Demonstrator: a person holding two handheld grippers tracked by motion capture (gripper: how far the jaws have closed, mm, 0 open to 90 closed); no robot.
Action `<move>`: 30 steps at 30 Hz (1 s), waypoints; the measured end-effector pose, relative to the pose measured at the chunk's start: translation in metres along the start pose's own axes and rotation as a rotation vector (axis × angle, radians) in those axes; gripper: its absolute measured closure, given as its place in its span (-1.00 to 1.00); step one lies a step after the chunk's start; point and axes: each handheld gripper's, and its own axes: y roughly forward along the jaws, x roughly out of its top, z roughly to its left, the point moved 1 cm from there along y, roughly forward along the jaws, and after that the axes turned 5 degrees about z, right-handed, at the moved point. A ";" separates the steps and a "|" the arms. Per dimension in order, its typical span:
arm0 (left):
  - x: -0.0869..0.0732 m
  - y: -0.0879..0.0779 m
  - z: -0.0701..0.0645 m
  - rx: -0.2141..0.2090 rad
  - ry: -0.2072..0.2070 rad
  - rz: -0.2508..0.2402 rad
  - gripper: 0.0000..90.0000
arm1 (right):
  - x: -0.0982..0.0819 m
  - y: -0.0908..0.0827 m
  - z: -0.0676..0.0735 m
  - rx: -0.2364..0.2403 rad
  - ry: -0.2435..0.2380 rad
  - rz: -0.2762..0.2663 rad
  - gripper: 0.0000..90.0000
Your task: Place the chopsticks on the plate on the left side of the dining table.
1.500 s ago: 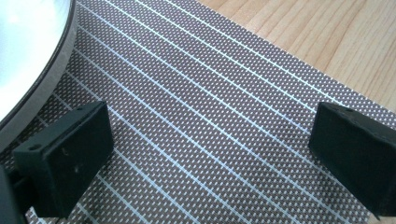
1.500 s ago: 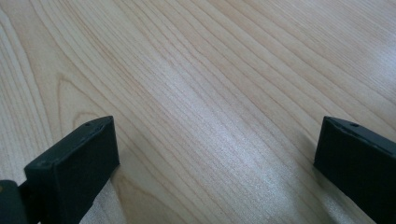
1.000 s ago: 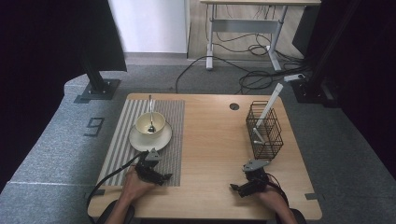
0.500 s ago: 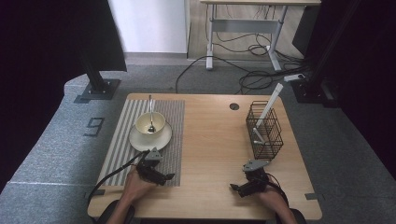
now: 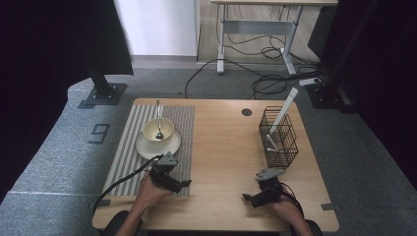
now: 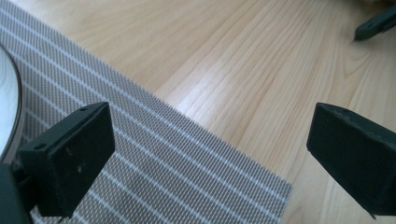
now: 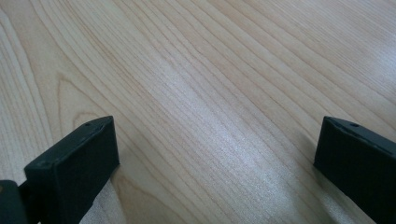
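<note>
Placemat (image 5: pixel 129 147) under left gripper (image 5: pixel 178 186) – right gripper (image 5: pixel 250 199) over bare wooden table (image 5: pixel 221 147) – jaws spread on both

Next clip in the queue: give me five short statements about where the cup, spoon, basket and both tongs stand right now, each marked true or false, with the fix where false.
1. The spoon stands in the cup. True.
2. The cup sits on a saucer on the striped mat. True.
3. The left tongs are shut on the spoon. False: their jaws stand wide apart over the mat's near corner, holding nothing.
4. The wire basket lies tipped on its side. False: it stands upright on the table, with a white utensil leaning out of it.
5. The right tongs are open over bare wood. True.
</note>
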 end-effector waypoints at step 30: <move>0.085 -0.013 0.002 -0.075 0.016 -0.062 -0.97 | 0.000 0.000 0.000 -0.001 -0.003 -0.002 -1.00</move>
